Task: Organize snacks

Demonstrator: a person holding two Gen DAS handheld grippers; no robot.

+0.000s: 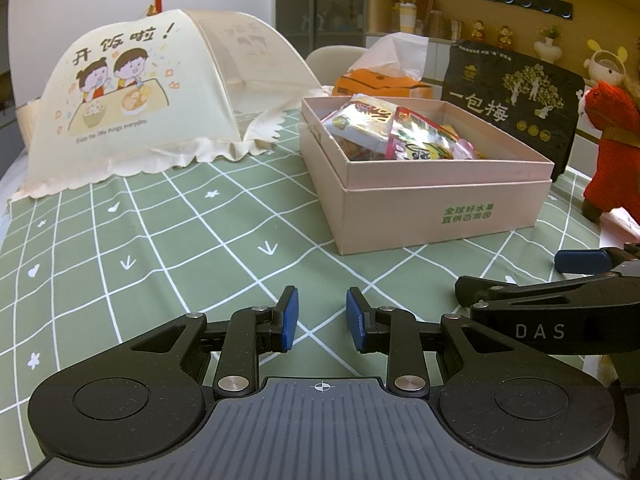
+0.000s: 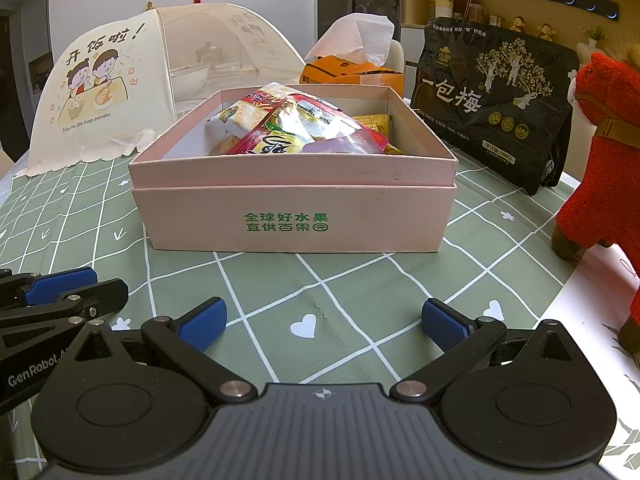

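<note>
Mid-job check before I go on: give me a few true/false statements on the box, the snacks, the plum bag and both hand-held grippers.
1. The pink box is open and holds snack packets. True.
2. The right hand-held gripper grips a packet. False: it is open, holding nothing.
3. The black plum bag lies inside the box. False: it stands on the table behind and to the right of the box.
4. The left hand-held gripper holds nothing. True.
5. A tissue pack sits behind the box. True.
</note>
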